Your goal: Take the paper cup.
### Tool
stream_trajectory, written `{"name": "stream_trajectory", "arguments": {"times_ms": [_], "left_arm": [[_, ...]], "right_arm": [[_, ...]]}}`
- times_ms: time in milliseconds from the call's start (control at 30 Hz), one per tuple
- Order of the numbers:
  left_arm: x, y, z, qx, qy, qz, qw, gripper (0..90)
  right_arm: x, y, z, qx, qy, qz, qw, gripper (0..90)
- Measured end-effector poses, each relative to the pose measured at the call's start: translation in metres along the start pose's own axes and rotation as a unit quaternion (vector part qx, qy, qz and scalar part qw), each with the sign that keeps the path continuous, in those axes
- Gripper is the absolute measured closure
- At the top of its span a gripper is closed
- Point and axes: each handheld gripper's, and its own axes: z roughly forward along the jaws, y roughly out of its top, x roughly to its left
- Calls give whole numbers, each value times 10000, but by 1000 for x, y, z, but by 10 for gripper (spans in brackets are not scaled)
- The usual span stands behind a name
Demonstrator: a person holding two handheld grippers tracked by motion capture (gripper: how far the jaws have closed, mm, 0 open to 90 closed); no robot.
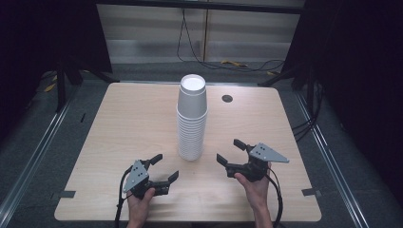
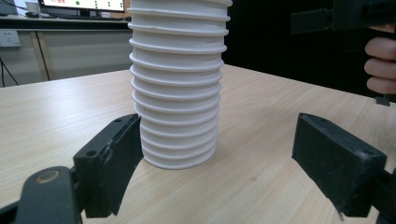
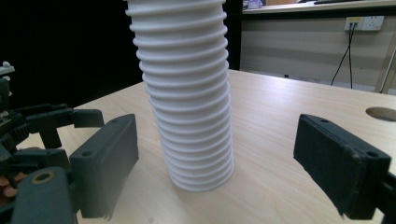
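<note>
— What sort of place is this, would you say?
— A lab or test room. Black curtains (image 1: 43, 38) hang on both sides, and loose cables (image 1: 199, 57) trail over the grey floor.
— Anything else?
— Wall sockets (image 3: 363, 22), a monitor (image 2: 81, 5) on a bench, and tape marks (image 1: 311, 192) at the edge of the plain wooden table (image 1: 133, 123).

Table (image 1: 123, 123): light wood-grain top, rounded corners. Cup stack (image 1: 192, 118): white, upturned, upright, about mid-width and a bit toward the near edge, base flat on the surface. Grommet hole (image 1: 227, 98): dark, round, near the far edge, right of the stack and apart from it. Tape (image 1: 65, 194): grey strip at the near-left corner; a second strip (image 1: 310, 192) at the near-right corner.
</note>
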Motion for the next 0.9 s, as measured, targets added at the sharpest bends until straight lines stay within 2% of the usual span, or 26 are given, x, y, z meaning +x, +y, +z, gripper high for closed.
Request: {"name": "stream_trajectory", "arguments": {"times_ms": [100,167,200,267,300,367,433,567,667,733,900], "left_arm": [[0,0,0,-2,0,3,10000,159],[0,0,0,-2,0,-3,10000,159],[0,0,0,-6,-8,-16,10000,159],[0,0,0,-33,-5,-55,10000,159],[0,0,0,11,-10,7,10000,159],[0,0,0,-2,-6,-2,10000,159],[0,0,0,2,-8,-5,10000,159],[0,0,0,-28,-11,-62,10000,159],[0,0,0,-23,-11,-46,10000,159],[0,0,0,-21,-11,-54,10000,159],[0,0,0,-21,-12,-46,10000,159]], "right_arm": [[1,9,2,36,81,-25,10000,147],[1,14,3,0,141,-71,9999,165],[1,19,4,-54,249,-65,9997,169],[1,24,5,-147,272,-86,9995,168],[1,24,5,-147,272,-86,9995,168],[1,29,7,-131,346,-66,9993,167],[2,35,9,-51,441,-211,9988,182],[0,42,13,-7,491,-287,9984,181],[-2,49,15,116,560,-234,9981,180],[-2,51,16,115,526,-262,9982,179],[0,65,19,79,682,-333,9971,153]]}}
